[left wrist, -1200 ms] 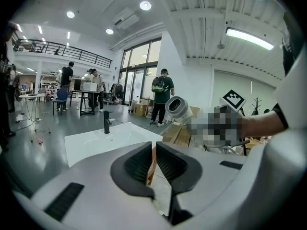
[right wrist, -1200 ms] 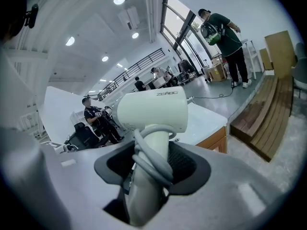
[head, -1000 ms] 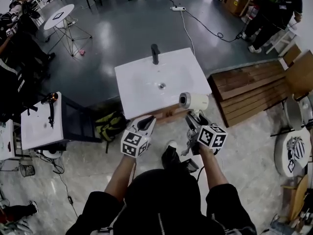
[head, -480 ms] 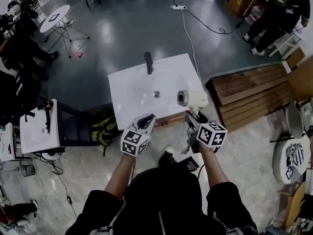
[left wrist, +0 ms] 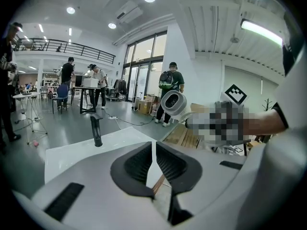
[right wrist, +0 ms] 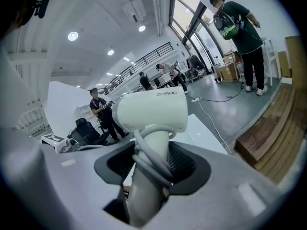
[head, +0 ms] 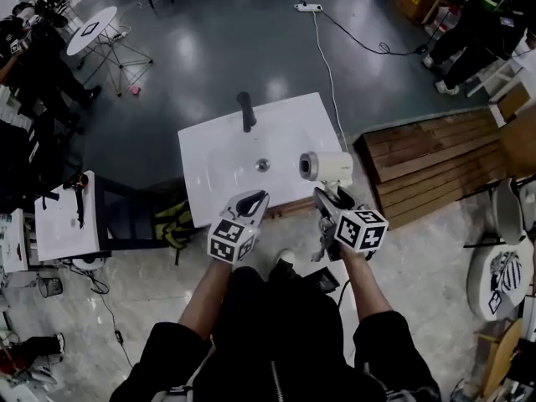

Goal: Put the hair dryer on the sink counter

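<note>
While the right gripper (head: 332, 197) pinches the hair dryer (head: 327, 167) by its cord-wrapped handle above the near-right edge of the sink counter (head: 209, 162), we'd carry it farther over bare white, lower it flat, then release; left gripper (head: 249, 204) jaws pressed together, empty; count: one hair dryer, one faucet (head: 245, 111), two grippers.

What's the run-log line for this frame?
right gripper: shut on white plastic hair dryer handle | left gripper: shut, empty | placement: pending, dryer near white sink counter front-right corner

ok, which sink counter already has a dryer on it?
The small one at far left: a dark dryer lies on it. The central one, with the black faucet, has none.
</note>
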Motion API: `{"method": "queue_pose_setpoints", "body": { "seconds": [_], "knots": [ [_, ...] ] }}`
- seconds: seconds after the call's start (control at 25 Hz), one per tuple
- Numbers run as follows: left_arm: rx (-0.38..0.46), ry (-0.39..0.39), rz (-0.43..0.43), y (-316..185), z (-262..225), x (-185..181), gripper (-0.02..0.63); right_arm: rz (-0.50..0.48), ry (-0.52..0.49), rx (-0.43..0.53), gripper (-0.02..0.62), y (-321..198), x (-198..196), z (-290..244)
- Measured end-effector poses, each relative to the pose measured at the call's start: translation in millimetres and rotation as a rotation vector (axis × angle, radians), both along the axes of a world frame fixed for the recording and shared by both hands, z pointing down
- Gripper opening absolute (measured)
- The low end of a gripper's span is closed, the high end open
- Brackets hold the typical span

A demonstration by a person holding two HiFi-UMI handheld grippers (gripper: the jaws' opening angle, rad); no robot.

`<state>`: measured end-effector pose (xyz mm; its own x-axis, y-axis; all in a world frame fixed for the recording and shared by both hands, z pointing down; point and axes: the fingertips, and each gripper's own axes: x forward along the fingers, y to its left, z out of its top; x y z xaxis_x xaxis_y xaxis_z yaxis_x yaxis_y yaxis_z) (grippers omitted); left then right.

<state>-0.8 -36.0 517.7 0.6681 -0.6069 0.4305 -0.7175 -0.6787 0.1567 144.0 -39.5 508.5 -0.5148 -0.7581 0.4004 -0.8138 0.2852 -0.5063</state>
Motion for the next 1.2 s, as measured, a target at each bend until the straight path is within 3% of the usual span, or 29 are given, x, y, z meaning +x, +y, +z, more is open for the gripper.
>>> {"method": "queue_pose_setpoints", "body": {
  "seconds": [0.64, 1.2],
  "knots": [
    [0.012, 0.021, 0.007, -32.4, -1.4, 9.9, 0.028, -0.003, 0.041, 0.001, 0.204, -22.3, 4.5, 4.7],
    [-0.005, 0.059, 0.032, -89.5, 10.1, 26.0, 0.028, 0.003, 0.09, -0.009, 0.203, -79.0, 15.4, 12.0]
  ]
}}
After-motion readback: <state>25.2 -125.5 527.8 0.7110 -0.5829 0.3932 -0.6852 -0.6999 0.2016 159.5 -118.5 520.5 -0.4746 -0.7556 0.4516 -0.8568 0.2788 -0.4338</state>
